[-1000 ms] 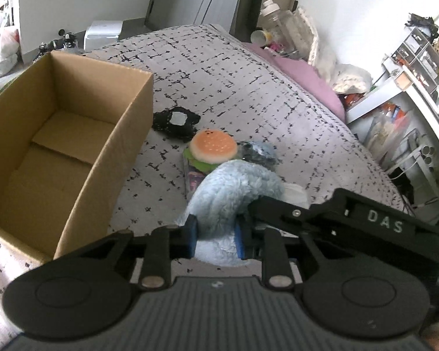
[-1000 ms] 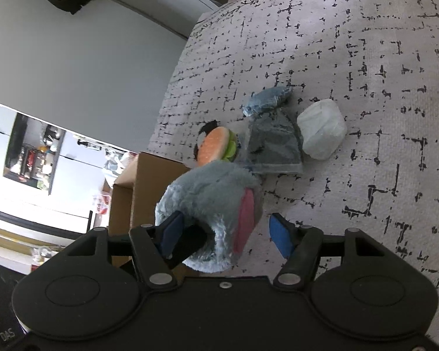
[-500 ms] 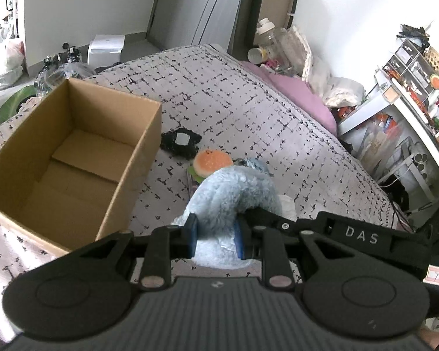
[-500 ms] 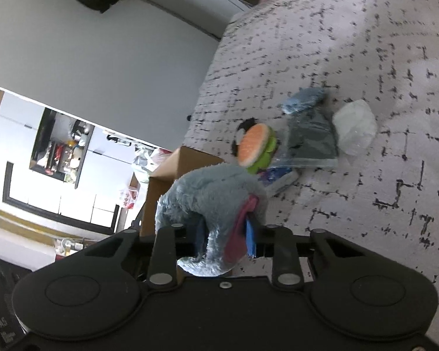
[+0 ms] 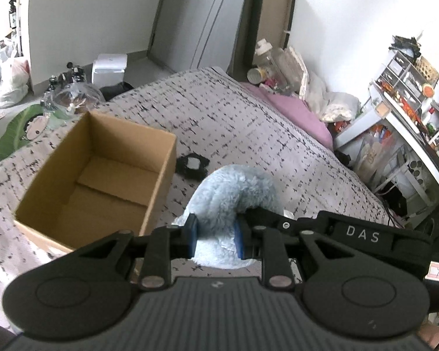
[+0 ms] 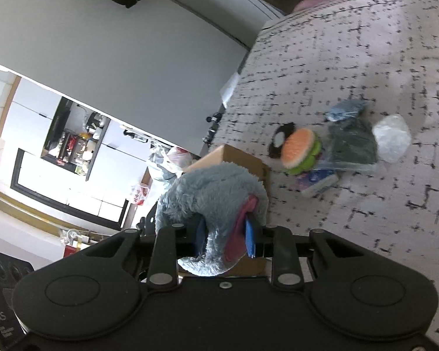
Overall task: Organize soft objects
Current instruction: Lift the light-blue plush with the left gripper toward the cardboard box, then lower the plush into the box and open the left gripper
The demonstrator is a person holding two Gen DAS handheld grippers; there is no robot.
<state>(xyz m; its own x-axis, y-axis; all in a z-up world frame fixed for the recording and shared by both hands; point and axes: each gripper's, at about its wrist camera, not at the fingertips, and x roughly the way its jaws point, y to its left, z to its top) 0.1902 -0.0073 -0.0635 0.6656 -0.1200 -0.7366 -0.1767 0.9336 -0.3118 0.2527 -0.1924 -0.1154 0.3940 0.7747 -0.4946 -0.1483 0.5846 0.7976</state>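
Observation:
Both grippers hold one fluffy blue plush toy (image 5: pixel 234 196) with a pink part (image 6: pixel 240 219) above the bed. My left gripper (image 5: pixel 215 238) is shut on it; my right gripper (image 6: pixel 224 241) is shut on its other side. An open, empty cardboard box (image 5: pixel 102 175) stands on the bed to the left of the plush, and also shows in the right wrist view (image 6: pixel 240 158). On the bedspread lie a burger plush (image 6: pixel 300 150), a black-and-white item (image 5: pixel 191 165), a dark packet (image 6: pixel 352 144), a blue cloth (image 6: pixel 345 109) and a clear bag (image 6: pixel 392 137).
The bed has a grey patterned cover (image 5: pixel 234 122) and a pink pillow (image 5: pixel 292 111) at its far end. Shelves with clutter (image 5: pixel 406 111) stand to the right. Bags and a white box (image 5: pixel 108 67) lie on the floor to the left.
My right gripper has shut on the plush. Both grippers have lifted it higher above the bed, and the burger plush is now hidden behind it in the left wrist view.

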